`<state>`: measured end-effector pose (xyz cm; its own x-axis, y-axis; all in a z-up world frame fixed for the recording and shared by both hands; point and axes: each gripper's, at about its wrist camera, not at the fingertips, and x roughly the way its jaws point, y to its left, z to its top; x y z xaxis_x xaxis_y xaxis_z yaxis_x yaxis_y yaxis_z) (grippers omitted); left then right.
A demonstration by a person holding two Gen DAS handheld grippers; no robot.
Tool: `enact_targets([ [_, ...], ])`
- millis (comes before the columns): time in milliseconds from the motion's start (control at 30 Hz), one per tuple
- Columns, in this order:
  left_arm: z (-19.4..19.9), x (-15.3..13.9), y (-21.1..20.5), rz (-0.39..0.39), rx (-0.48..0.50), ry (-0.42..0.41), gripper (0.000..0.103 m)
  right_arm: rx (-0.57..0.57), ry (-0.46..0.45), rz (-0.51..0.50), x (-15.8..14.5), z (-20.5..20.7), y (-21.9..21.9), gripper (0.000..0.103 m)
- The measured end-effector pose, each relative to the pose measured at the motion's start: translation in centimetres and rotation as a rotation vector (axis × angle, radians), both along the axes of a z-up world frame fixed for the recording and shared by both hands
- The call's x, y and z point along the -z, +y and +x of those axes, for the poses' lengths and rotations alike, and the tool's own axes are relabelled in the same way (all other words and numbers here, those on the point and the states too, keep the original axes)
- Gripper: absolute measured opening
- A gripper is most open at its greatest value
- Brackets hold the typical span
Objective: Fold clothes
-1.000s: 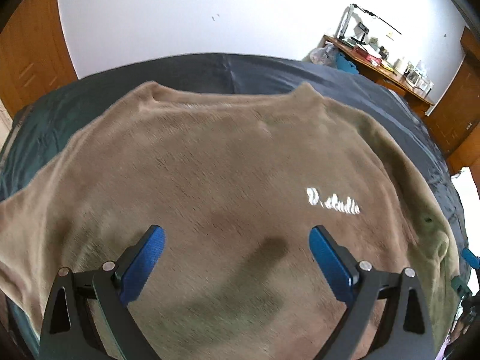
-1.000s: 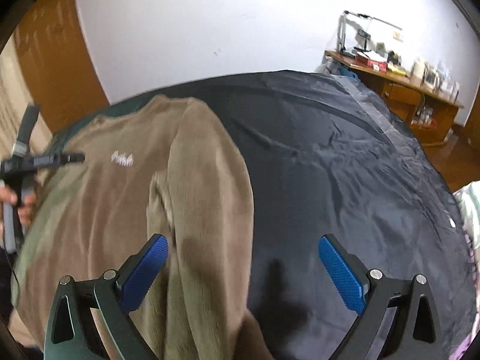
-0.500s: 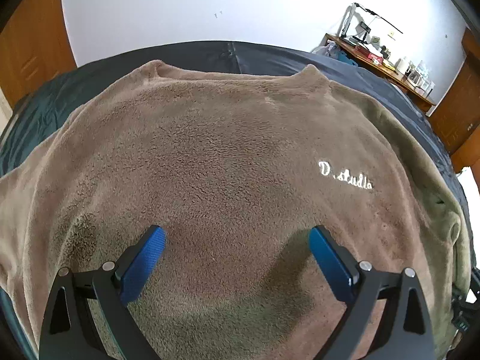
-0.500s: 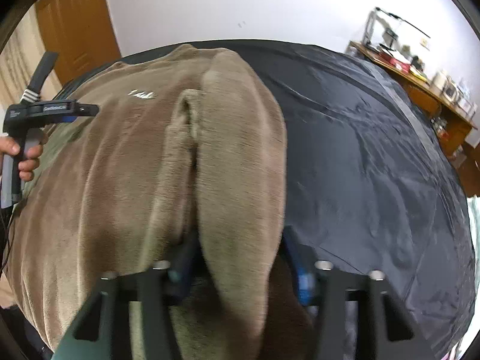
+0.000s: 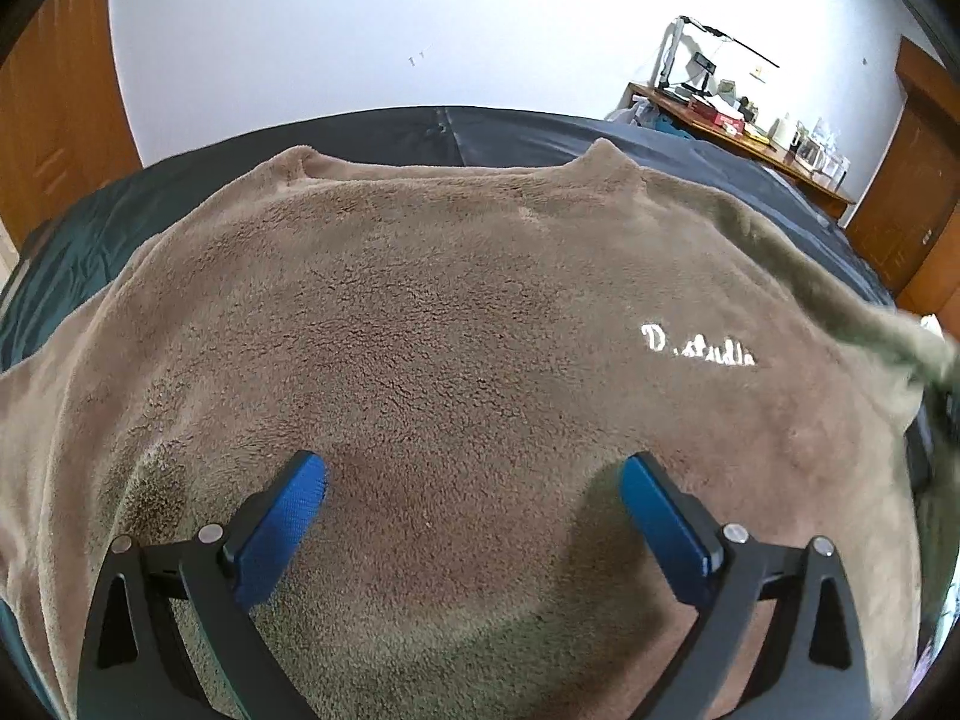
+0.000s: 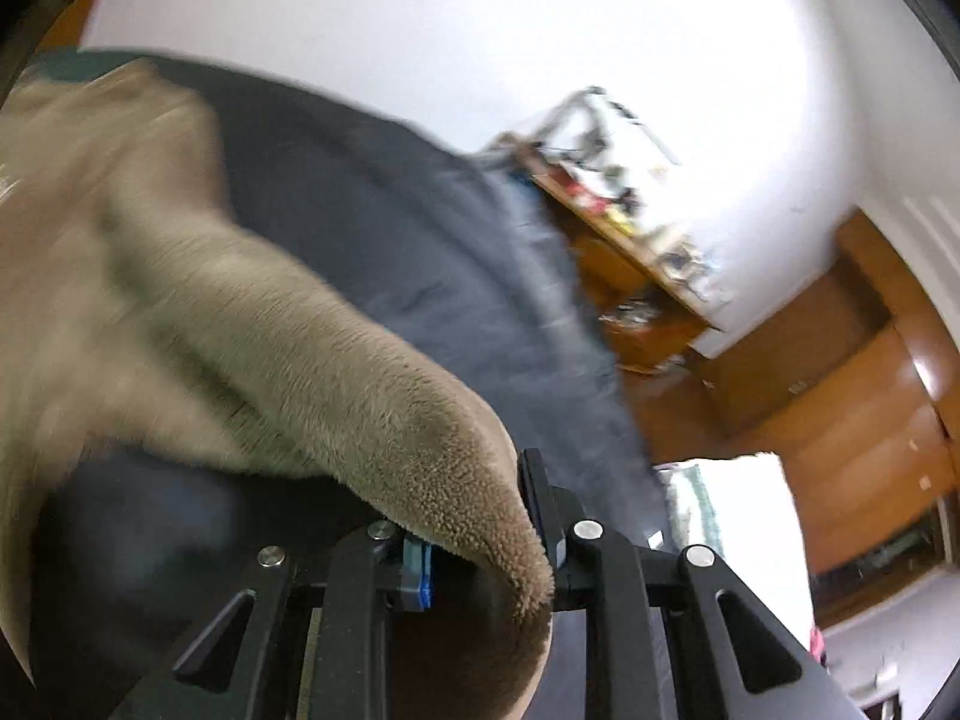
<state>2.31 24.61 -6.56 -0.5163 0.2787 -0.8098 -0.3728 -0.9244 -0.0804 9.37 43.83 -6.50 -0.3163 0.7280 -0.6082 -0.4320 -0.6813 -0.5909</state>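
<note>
A tan fleece sweater (image 5: 456,324) with white lettering on its chest lies flat on a dark bed cover (image 5: 384,132), collar at the far side. My left gripper (image 5: 474,504) hovers open just over the sweater's lower middle, nothing between its blue pads. In the right wrist view the sweater's sleeve (image 6: 360,372) rises off the cover and runs into my right gripper (image 6: 480,546), which is shut on the sleeve's end. That raised sleeve also shows blurred at the right edge of the left wrist view.
The dark cover (image 6: 408,252) stretches to the right of the sweater. A cluttered wooden desk (image 5: 744,132) stands against the white wall at the back right. Wooden doors flank the room on both sides (image 5: 54,108).
My right gripper closed on the sleeve and has lifted it off the cover, swinging rightward. The left gripper sank closer to the sweater and stayed open.
</note>
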Motion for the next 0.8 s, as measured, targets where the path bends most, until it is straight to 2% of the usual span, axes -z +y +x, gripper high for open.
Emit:
enact_targets([
  [133,-0.1,-0.1,-0.6,0.019,0.003,-0.001,0.101,0.026,0.015,-0.035,-0.6,-2.0,1.3,0.025],
  [233,-0.1,-0.2,-0.8,0.034,0.005,-0.004,0.102,0.008,0.004,-0.089,-0.7,-2.8,1.2,0.030],
  [267,-0.2,-0.2,-0.8,0.033,0.006,-0.003,0.102,-0.001,0.005,-0.124,-0.7,-2.6,0.9,0.037],
  [300,-0.2,-0.1,-0.8,0.031,0.006,-0.003,0.102,-0.005,0.020,-0.173,-0.8,-2.1,0.7,0.058],
  [367,-0.3,-0.2,-0.8,0.032,0.005,-0.004,0.102,-0.016,0.084,-0.282,-1.7,-0.7,0.8,0.079],
  [467,-0.4,-0.3,-0.9,0.044,-0.003,-0.013,0.102,-0.030,0.170,-0.353,-3.8,0.7,-0.4,0.079],
  [567,-0.7,-0.8,-1.8,0.089,-0.024,-0.039,0.102,-0.073,0.251,-0.419,-6.2,0.3,-2.4,0.079],
  [633,-0.8,-1.2,-2.5,0.109,-0.052,-0.045,0.102,-0.153,0.285,-0.569,-6.7,-0.9,-3.9,0.079],
  [733,-1.5,-2.1,-4.4,0.118,-0.121,-0.049,0.102,-0.234,0.272,-0.761,-5.6,-4.3,-6.2,0.079],
  [800,-2.4,-2.5,-6.0,0.116,-0.167,-0.066,0.102,-0.242,0.240,-0.833,-4.0,-6.9,-7.5,0.079],
])
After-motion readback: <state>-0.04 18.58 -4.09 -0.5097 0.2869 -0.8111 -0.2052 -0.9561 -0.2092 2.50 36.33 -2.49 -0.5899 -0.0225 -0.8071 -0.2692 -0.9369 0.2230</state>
